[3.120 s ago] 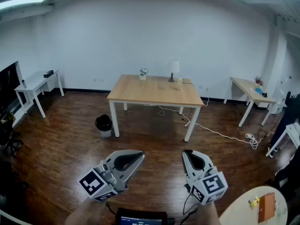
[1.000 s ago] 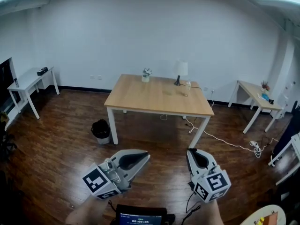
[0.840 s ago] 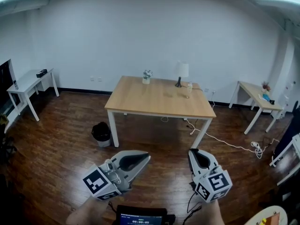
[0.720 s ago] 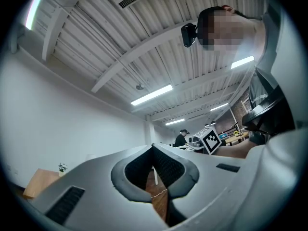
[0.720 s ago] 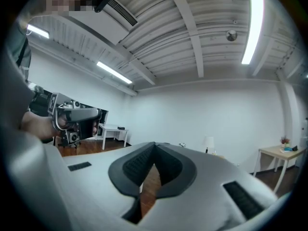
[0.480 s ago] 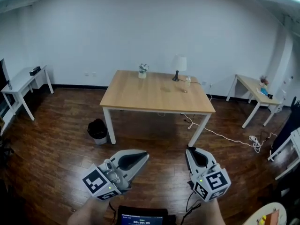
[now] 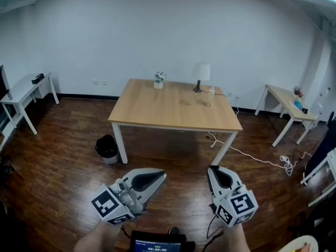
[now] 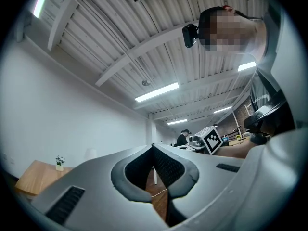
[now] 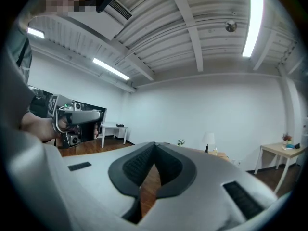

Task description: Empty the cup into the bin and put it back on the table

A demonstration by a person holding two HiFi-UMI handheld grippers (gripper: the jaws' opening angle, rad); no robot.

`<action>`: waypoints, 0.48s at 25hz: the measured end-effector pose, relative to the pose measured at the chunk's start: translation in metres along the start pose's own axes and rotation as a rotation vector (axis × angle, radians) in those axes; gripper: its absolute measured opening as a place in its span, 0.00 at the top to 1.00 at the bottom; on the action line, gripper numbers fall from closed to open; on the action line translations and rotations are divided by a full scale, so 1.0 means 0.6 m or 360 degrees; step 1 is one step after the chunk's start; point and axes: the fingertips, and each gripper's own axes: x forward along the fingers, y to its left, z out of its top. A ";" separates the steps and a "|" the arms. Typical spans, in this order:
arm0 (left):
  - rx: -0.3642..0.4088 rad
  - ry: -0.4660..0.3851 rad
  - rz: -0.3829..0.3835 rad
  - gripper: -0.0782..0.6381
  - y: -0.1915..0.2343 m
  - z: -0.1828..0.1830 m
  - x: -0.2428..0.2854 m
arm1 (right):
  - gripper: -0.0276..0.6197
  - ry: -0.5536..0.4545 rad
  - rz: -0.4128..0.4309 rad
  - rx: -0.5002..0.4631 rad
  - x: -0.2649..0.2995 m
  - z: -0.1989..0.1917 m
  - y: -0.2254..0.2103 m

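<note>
A small pale cup (image 7: 211,94) was seen on the desk (image 7: 168,109) — nearer than before; left tool (image 7: 161,175) and right tool (image 7: 211,169) were pressed together.

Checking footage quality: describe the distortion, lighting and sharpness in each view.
Head view: fisheye bows the walls; even light, table sharp. Left gripper view: heavy fisheye, dark corners, bright ceiling strip light. Right gripper view: same distortion, long ceiling lamp glaring at upper right.

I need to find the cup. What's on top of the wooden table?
A small potted plant, a lamp and a clear cup stand near the far edge of the table. Whether the cup holds anything is too small to tell.
</note>
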 end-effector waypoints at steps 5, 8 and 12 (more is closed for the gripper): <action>0.0039 -0.0003 0.0038 0.90 0.038 -0.002 0.034 | 0.96 -0.0059 0.0003 -0.0003 0.030 0.009 -0.046; 0.0061 0.0008 0.0057 0.90 0.059 -0.008 0.062 | 0.96 -0.0069 0.0026 -0.0002 0.049 0.013 -0.079; 0.0079 0.0024 0.0076 0.90 0.082 -0.022 0.096 | 0.96 -0.0071 0.0058 -0.0007 0.072 0.011 -0.115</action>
